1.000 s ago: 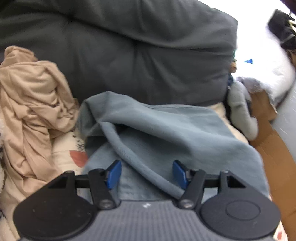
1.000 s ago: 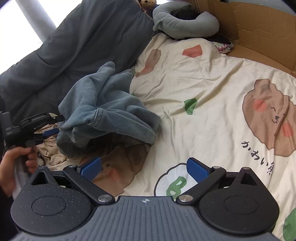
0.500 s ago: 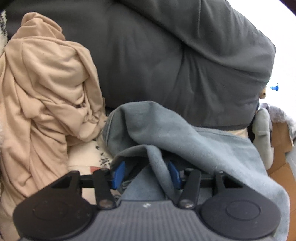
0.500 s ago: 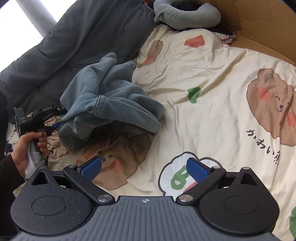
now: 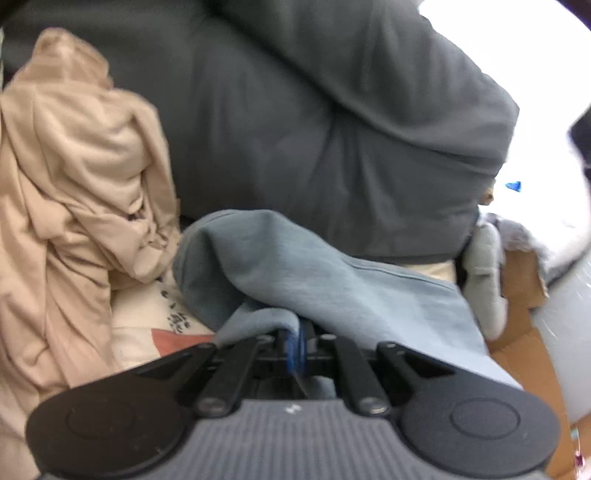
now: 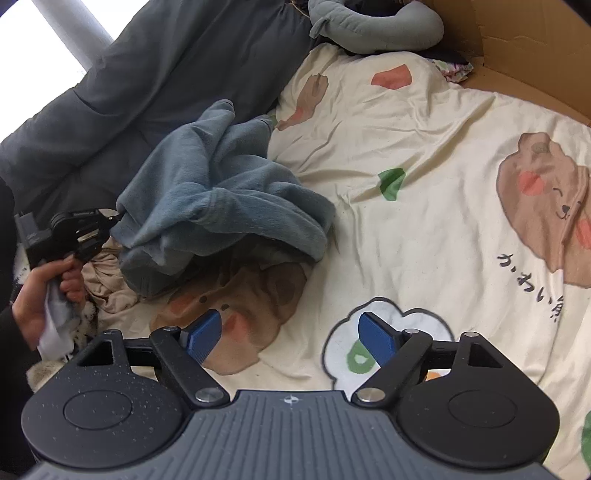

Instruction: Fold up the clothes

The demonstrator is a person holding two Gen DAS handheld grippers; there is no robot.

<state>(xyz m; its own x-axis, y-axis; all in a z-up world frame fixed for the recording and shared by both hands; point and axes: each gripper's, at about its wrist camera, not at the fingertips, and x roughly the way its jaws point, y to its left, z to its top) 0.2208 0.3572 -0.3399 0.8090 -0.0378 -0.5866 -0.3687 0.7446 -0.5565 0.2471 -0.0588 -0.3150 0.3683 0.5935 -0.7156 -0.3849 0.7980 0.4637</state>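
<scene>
The left gripper (image 5: 295, 349) is seen clenched on a fold of the blue-grey sweatshirt (image 5: 332, 280), its blue pads (image 5: 291, 350) pressed together with the cloth's edge caught between them. In the right wrist view the same gripper (image 6: 110, 221) is held by a hand (image 6: 44, 295) at the left edge of the garment, and a piece of white cloth (image 6: 55, 325) is also held in that hand.

The right gripper (image 6: 290, 338) is held released, its blue pads (image 6: 205, 334) spread wide and nothing caught between them. It is poised above the bedspread (image 6: 424, 155), well apart from the sweatshirt (image 6: 221, 199), which lies crumpled ahead and to the left of it.

Dark handwritten Japanese characters (image 6: 532, 284) are printed on the bedspread beside a brown cartoon animal (image 6: 546, 203); they cannot be read with certainty. Further printed marks are partly shown in the left wrist view, too blurred to read.

The bedspread is cream, with brown, green, coral and white cartoon shapes. A beige garment (image 5: 74, 184) is heaped just left of the sweatshirt. A dark grey duvet (image 5: 314, 129) is bunched behind both. A grey neck pillow (image 6: 376, 26) lies at the far end, and brown cardboard (image 6: 517, 40) is stood along the right side. Bright window light is seen at the upper corners.
</scene>
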